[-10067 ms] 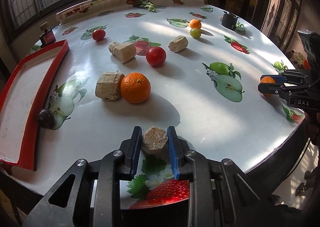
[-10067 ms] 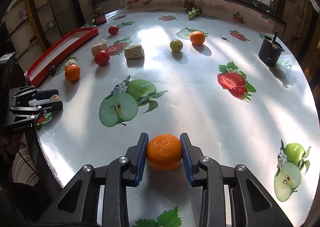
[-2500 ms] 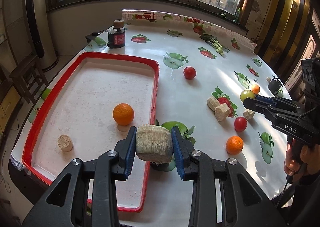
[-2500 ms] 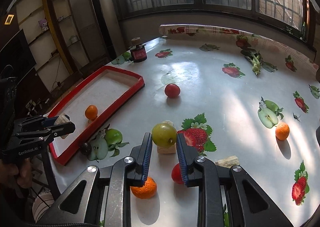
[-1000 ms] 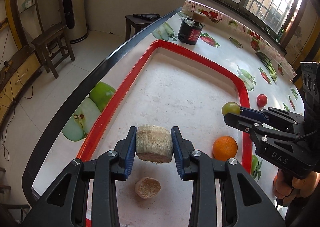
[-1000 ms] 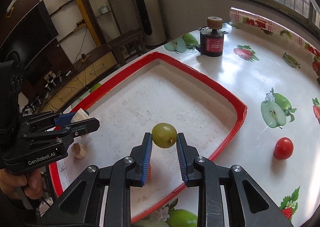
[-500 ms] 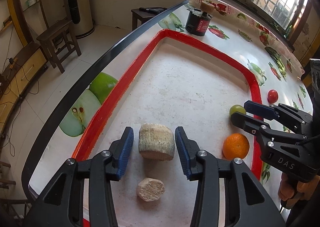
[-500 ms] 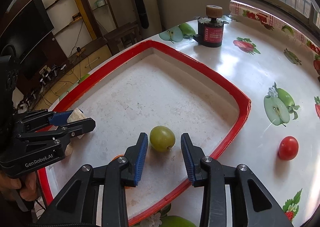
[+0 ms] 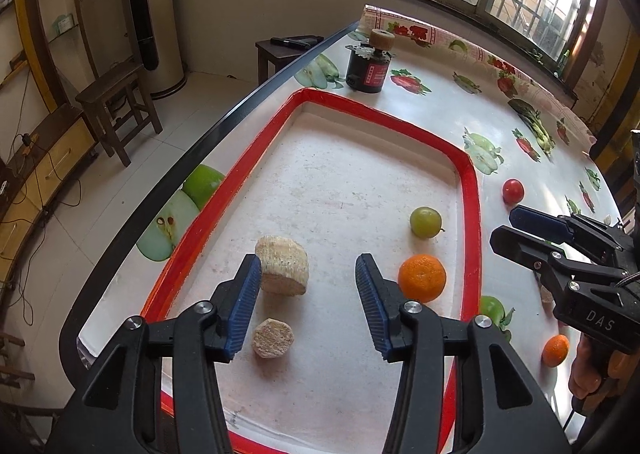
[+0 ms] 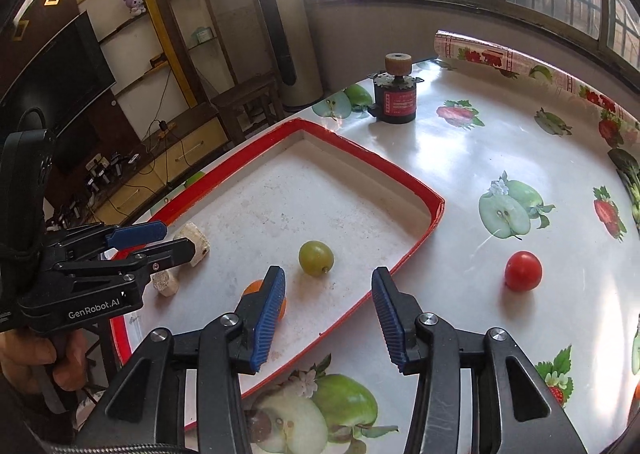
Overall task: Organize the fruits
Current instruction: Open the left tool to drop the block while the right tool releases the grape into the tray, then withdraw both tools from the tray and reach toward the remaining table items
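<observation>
The red-rimmed tray (image 9: 472, 189) (image 10: 434, 213) holds a large beige block (image 9: 283, 265) (image 10: 194, 242), a small beige block (image 9: 273, 338) (image 10: 165, 282), an orange (image 9: 421, 278) (image 10: 256, 290) and a green fruit (image 9: 425, 221) (image 10: 316, 258). My left gripper (image 9: 308, 294) is open and empty above the tray, its left pad beside the large block. My right gripper (image 10: 328, 306) is open and empty above the tray's near rim, behind the green fruit. Each gripper also shows in the other view, the right (image 9: 516, 230) and the left (image 10: 176, 240).
A red tomato (image 9: 513, 191) (image 10: 523, 270) lies on the fruit-print tablecloth right of the tray. A small orange (image 9: 555, 350) lies near my right hand. A black and red canister (image 9: 369, 65) (image 10: 395, 101) stands beyond the tray. The table's edge runs left of the tray.
Both grippers have opened wider and drawn back. The large block and the green fruit, released half a second ago, rest on the tray floor.
</observation>
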Action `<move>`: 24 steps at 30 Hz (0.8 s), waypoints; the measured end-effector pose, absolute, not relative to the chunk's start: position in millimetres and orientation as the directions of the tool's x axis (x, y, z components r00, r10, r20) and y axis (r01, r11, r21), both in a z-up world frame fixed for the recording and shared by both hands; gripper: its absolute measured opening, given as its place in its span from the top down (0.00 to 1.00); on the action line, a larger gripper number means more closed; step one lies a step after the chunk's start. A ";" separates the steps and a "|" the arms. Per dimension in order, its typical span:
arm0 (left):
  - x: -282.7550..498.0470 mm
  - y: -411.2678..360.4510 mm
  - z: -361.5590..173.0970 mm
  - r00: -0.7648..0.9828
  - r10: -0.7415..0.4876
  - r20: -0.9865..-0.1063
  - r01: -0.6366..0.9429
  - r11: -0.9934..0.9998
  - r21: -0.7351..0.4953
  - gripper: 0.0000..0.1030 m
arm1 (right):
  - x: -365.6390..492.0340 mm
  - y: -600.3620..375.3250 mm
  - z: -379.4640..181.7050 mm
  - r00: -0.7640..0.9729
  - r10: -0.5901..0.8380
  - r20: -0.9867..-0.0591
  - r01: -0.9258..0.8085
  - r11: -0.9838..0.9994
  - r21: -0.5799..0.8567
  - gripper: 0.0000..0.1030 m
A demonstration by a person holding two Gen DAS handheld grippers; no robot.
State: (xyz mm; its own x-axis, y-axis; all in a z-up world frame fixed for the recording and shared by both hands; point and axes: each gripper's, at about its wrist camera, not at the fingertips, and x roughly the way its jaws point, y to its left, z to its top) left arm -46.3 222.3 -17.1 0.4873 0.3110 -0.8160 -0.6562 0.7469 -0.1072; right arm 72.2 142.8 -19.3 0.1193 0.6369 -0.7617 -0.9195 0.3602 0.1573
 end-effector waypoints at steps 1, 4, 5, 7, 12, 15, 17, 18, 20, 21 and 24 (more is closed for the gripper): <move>-46.1 219.8 -15.7 0.490 0.310 -0.814 -0.653 0.749 -0.108 0.54 | 72.6 136.8 -17.6 0.122 0.639 -0.760 -0.917 0.366 0.161 0.54; -45.0 212.7 -10.8 0.500 0.309 -0.809 -0.645 0.756 -0.109 0.54 | 75.1 120.6 -12.8 0.135 0.646 -0.751 -0.909 0.383 0.166 0.54; -44.1 210.5 -9.2 0.502 0.307 -0.808 -0.642 0.759 -0.110 0.54 | 76.0 115.6 -11.7 0.140 0.646 -0.750 -0.907 0.388 0.165 0.53; -44.1 205.5 -5.8 0.509 0.306 -0.804 -0.635 0.764 -0.112 0.54 | 77.3 106.0 -9.7 0.149 0.646 -0.749 -0.902 0.400 0.165 0.53; -41.6 193.9 0.7 0.526 0.296 -0.797 -0.616 0.778 -0.118 0.54 | 80.8 80.0 -6.7 0.172 0.644 -0.745 -0.886 0.431 0.168 0.52; -38.4 185.3 3.3 0.534 0.287 -0.795 -0.604 0.788 -0.121 0.54 | 84.5 63.4 -6.1 0.186 0.642 -0.744 -0.875 0.453 0.172 0.51; -36.1 179.6 4.5 0.542 0.279 -0.793 -0.594 0.795 -0.126 0.54 | 86.7 52.2 -5.4 0.196 0.641 -0.742 -0.868 0.466 0.173 0.51; -35.0 176.0 4.9 0.545 0.275 -0.792 -0.588 0.799 -0.128 0.54 | 87.7 45.1 -6.0 0.203 0.639 -0.742 -0.864 0.473 0.171 0.51; -30.9 169.7 5.9 0.551 0.266 -0.791 -0.577 0.807 -0.130 0.54 | 90.9 33.4 -5.2 0.215 0.636 -0.741 -0.856 0.488 0.171 0.51; -28.7 165.8 6.4 0.553 0.262 -0.791 -0.570 0.811 -0.130 0.54 | 92.7 26.4 -4.5 0.222 0.634 -0.740 -0.851 0.497 0.170 0.51; -21.4 155.1 7.0 0.561 0.245 -0.791 -0.549 0.825 -0.133 0.54 | 99.2 7.9 -3.8 0.243 0.628 -0.739 -0.834 0.524 0.171 0.51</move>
